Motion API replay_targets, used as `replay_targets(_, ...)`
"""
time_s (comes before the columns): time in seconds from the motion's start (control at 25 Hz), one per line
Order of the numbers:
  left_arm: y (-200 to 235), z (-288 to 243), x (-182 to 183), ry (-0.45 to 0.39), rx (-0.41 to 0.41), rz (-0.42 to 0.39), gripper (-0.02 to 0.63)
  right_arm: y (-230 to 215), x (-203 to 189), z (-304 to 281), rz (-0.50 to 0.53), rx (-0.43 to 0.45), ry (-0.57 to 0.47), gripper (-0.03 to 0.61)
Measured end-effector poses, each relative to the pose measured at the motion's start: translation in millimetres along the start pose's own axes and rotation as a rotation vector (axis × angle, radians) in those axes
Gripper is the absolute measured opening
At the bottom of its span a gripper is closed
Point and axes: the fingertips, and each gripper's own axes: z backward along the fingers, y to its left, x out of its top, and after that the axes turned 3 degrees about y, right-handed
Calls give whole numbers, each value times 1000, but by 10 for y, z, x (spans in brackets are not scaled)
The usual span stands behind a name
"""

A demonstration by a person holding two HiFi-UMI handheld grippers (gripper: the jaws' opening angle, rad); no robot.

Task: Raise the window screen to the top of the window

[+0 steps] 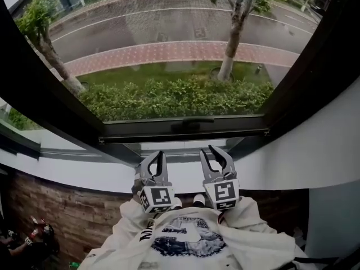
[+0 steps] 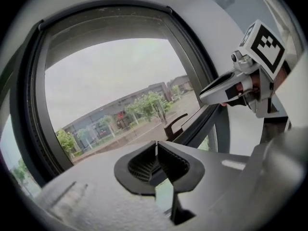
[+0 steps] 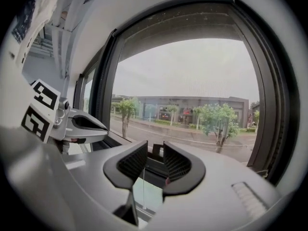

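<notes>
The window screen's mesh (image 1: 169, 21) covers the black-framed window. Its dark bottom bar (image 1: 140, 129) lies low at the sill, with a black handle (image 1: 192, 122) at its middle. Both grippers hover over the white sill, short of the bar and touching nothing. My left gripper (image 1: 159, 153) is below and left of the handle, its jaws meeting at the tips (image 2: 157, 147). My right gripper (image 1: 212, 149) is just right of it, jaws apart and empty (image 3: 155, 152). The handle (image 2: 174, 125) shows beyond the left jaws and is partly hidden behind the right ones.
A white sill (image 1: 292, 162) runs below the window, over a brick-faced wall (image 1: 73, 212). The black window frame (image 1: 315, 66) slants up on both sides. Outside are a hedge (image 1: 169, 97), trees and a road. A person (image 1: 28, 243) is at lower left.
</notes>
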Motion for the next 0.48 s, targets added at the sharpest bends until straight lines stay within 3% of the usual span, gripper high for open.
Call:
replay_targets(0.24, -84, -225, -310, 134, -58, -97, 116, -24, -377, -166, 145, 56, 147, 160)
replay_targets(0.32, -136, -317, -447, 194, -85, -179, 152, -6, -537, -229, 196, 92, 210, 195)
replay_targets(0.48, -156, -498, -684, 293, -102, -388, 203, 19, -890, -359, 356, 177, 346, 323)
